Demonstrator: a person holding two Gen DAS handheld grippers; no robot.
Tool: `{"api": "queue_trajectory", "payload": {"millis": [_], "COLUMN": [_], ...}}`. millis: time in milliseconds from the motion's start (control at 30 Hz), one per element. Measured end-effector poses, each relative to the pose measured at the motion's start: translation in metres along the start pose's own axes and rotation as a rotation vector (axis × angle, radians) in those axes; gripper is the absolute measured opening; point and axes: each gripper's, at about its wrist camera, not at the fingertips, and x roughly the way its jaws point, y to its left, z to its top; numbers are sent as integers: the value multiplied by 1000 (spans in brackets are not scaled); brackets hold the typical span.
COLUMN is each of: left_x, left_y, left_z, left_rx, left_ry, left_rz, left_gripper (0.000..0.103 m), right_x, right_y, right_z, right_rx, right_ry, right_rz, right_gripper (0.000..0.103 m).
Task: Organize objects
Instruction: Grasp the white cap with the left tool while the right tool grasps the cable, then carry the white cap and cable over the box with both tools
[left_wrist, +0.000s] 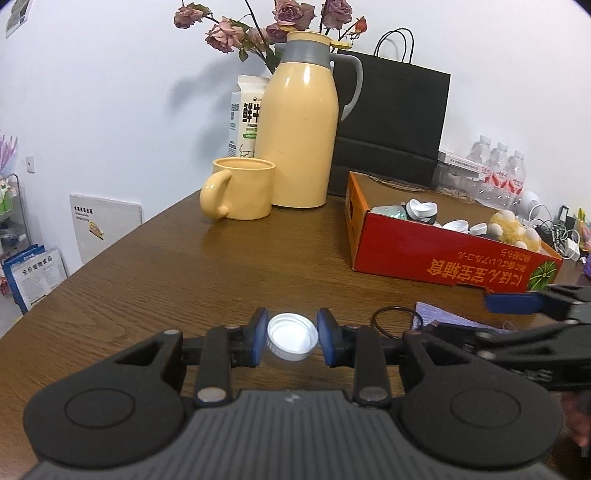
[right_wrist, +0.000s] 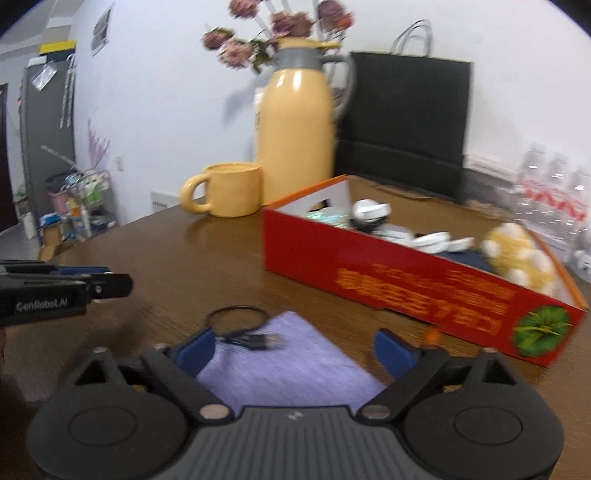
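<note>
A white bottle cap (left_wrist: 292, 340) sits open side up between the blue pads of my left gripper (left_wrist: 292, 338), which is shut on it just above the wooden table (left_wrist: 184, 266). My right gripper (right_wrist: 295, 350) is open over a purple cloth (right_wrist: 288, 365) with a black cable (right_wrist: 255, 338) lying on it. The cloth (left_wrist: 454, 319) and the cable loop (left_wrist: 395, 321) also show in the left wrist view, beside the right gripper (left_wrist: 524, 317). A red cardboard box (left_wrist: 443, 254) holds several white caps (left_wrist: 456, 225) and a yellow plush toy (right_wrist: 521, 254).
A yellow mug (left_wrist: 240, 188), a yellow thermos jug (left_wrist: 299, 122), a milk carton (left_wrist: 245, 114), dried roses and a black paper bag (left_wrist: 395, 118) stand at the back. Water bottles (left_wrist: 498, 173) stand right of the box. The table's left edge drops to the floor.
</note>
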Motion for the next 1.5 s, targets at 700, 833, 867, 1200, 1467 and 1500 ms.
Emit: {"api": "queue_trajectory", "payload": {"millis": [700, 833, 867, 1200, 1467, 1500], "left_x": [1, -1, -1, -5, 24, 28], "left_y": [1, -1, -3, -50, -113, -118], "left_z": [-1, 2, 4, 59, 114, 118], "left_rx": [-17, -15, -16, 80, 119, 115], "left_ry": [7, 11, 12, -84, -176, -183], "left_rz": [-44, -59, -68, -148, -237, -244], "left_gripper": [30, 30, 30, 30, 30, 30], "right_x": [14, 5, 1, -42, -55, -55], "right_y": [-2, -6, -8, -41, -82, -88], "right_z": [3, 6, 8, 37, 69, 73], "right_rx": [31, 43, 48, 74, 77, 78], "right_ry": [11, -25, -38, -201, -305, -316], "right_rz": [85, 89, 89, 33, -64, -77], "right_gripper": [26, 26, 26, 26, 26, 26]}}
